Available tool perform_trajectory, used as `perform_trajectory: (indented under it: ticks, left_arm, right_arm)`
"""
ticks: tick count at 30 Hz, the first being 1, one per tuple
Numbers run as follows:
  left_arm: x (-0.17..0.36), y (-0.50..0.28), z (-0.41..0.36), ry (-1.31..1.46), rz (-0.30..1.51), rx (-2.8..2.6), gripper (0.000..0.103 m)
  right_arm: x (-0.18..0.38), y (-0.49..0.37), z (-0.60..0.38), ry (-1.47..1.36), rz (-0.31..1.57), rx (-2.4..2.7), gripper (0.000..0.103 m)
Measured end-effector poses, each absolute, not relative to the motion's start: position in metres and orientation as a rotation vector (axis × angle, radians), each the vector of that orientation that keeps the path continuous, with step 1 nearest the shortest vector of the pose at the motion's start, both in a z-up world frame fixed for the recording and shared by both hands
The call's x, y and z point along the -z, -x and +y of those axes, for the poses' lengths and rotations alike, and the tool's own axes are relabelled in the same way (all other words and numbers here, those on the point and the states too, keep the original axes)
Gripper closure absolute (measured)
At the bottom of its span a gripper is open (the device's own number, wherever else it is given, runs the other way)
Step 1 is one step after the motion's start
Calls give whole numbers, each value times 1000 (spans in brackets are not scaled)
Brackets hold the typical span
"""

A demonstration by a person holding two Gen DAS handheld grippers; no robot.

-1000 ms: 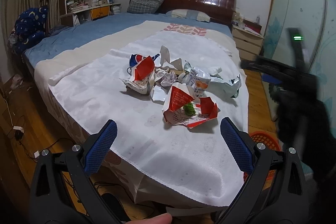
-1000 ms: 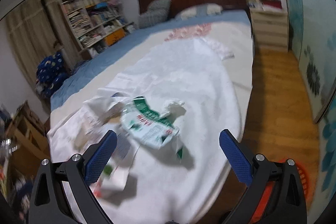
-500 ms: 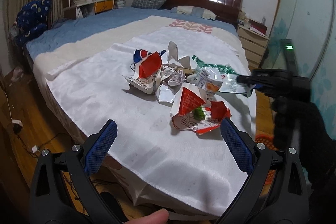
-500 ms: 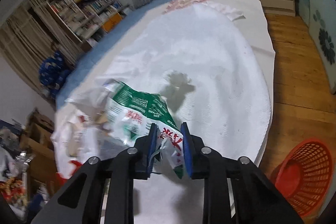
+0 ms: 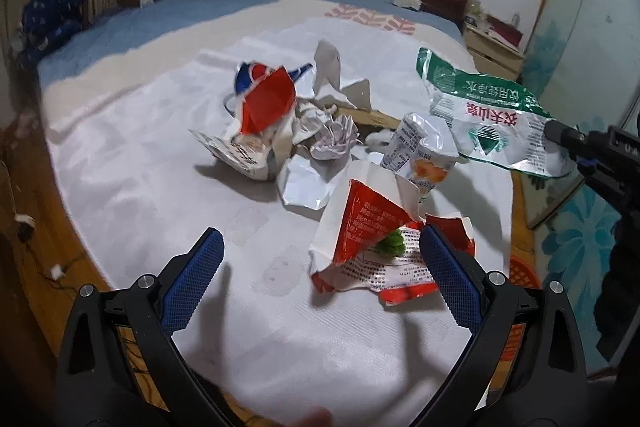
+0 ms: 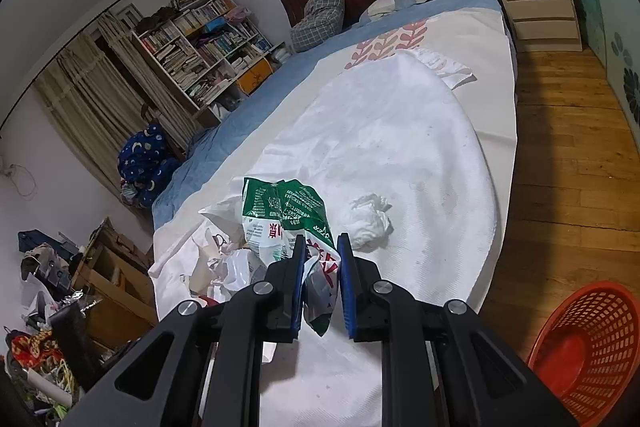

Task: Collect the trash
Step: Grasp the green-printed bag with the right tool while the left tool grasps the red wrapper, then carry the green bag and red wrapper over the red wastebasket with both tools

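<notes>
A heap of trash lies on the white cloth over the bed: a torn red-and-white carton, a red, white and blue wrapper, crumpled paper and a small carton with an orange picture. My left gripper is open just above the cloth, its right finger at the red carton's edge. My right gripper is shut on a green-and-white plastic wrapper, held up off the heap. The left wrist view shows that wrapper hanging from the right gripper.
A red mesh basket stands on the wooden floor beside the bed's near corner. A crumpled white tissue lies alone on the cloth. Bookshelves and clutter fill the far left; a bedside cabinet stands by the headboard.
My right gripper went from wide open to shut on the green wrapper and raised it off the heap. My left gripper came forward and lower, up to the red carton.
</notes>
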State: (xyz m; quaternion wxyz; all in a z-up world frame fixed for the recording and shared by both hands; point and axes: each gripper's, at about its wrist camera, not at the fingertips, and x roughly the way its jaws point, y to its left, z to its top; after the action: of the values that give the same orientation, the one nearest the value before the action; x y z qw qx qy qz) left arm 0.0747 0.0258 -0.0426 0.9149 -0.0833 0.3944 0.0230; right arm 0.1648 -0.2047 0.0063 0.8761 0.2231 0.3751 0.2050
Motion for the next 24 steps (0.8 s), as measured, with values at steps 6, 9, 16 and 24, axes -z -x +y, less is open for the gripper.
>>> perform_trajectory:
  ticks: [6, 9, 16, 24]
  left_arm:
    - [57, -90, 19, 157, 884, -33, 69]
    - [55, -91, 21, 166, 876, -31, 79]
    - [19, -71, 20, 15, 741, -125, 83]
    - [4, -43, -42, -694, 440, -440, 83]
  right_arm:
    - [-10, -170, -202, -444, 779, -441, 86]
    - [-12, -168, -200, -419, 770, -444, 86]
    - [-24, -158, -195, -346, 715, -432, 86]
    - [-49, -133, -184, -181, 598, -383, 86]
